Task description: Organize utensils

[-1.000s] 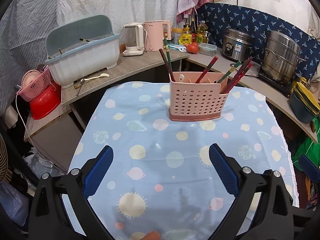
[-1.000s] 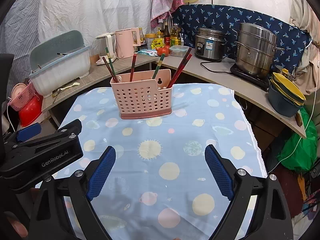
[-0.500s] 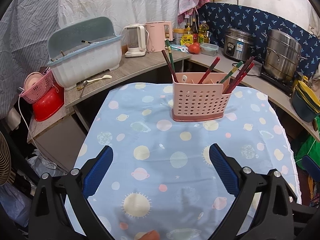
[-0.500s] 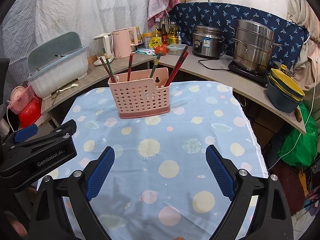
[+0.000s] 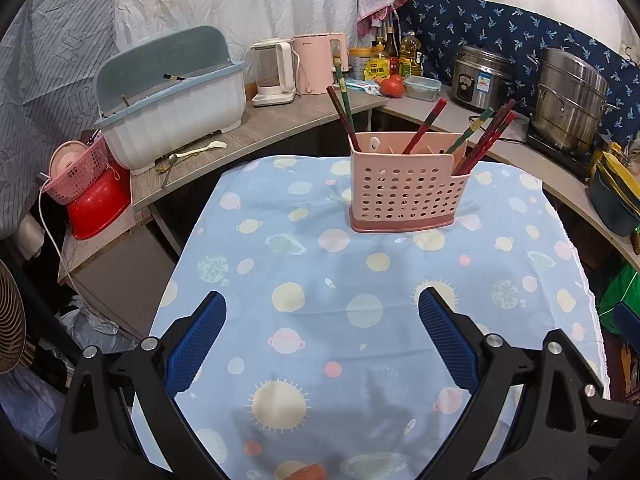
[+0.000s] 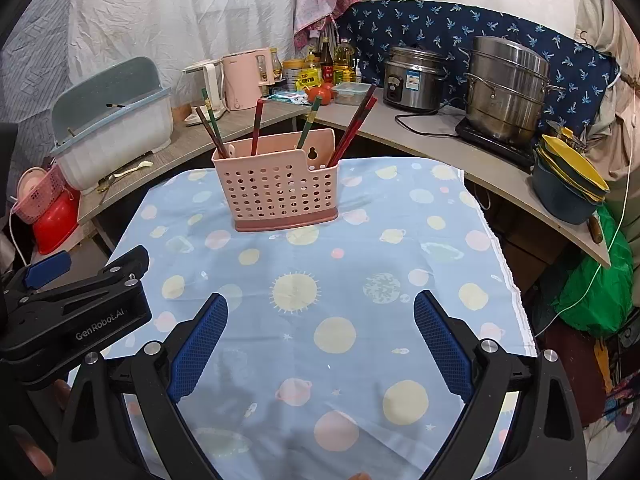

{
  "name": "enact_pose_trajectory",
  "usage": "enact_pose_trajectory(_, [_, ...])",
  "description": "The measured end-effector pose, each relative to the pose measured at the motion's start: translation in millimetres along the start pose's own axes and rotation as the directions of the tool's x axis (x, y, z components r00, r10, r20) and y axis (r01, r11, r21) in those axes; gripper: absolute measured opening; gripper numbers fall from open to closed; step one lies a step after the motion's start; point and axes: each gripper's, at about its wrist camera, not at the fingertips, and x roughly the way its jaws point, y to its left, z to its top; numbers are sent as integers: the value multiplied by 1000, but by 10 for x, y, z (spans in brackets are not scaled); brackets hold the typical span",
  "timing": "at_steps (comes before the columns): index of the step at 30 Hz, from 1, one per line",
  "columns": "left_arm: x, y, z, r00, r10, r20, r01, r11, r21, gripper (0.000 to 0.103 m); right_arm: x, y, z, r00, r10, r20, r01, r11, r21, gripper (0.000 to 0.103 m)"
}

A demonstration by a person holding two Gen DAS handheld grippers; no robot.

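Both my grippers have pulled back slightly toward me; the holder now sits farther off, so sorting looks finished. At frame bottom, my left gripper (image 5: 322, 330) and right gripper (image 6: 320, 330) hang spread wide, empty, above the cloth (image 5: 320, 280). Upper centre, the holder (image 5: 404, 188) stands with chopsticks (image 5: 486, 136) upright inside.

Before you lies a matt cloth (image 5: 360, 280), lightly creased. On it, your caddy (image 5: 404, 192) is smooth perforated plastic with a dull sheen, and the chopsticks (image 5: 486, 136) look lacquered (glossy). Your pads (image 6: 198, 346) are textured blue rubber on matt black plastic. The steamer (image 6: 506, 88) is shiny metal; the counter (image 5: 280, 128) looks like wood-grain laminate.
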Motion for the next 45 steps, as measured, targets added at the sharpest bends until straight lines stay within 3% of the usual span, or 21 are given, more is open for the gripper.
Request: enact_pose_trajectory(45, [77, -32, -54, 999, 22, -24, -21, 999, 26, 93, 56, -4, -31, 1000, -4, -9, 4, 1000, -2, 91])
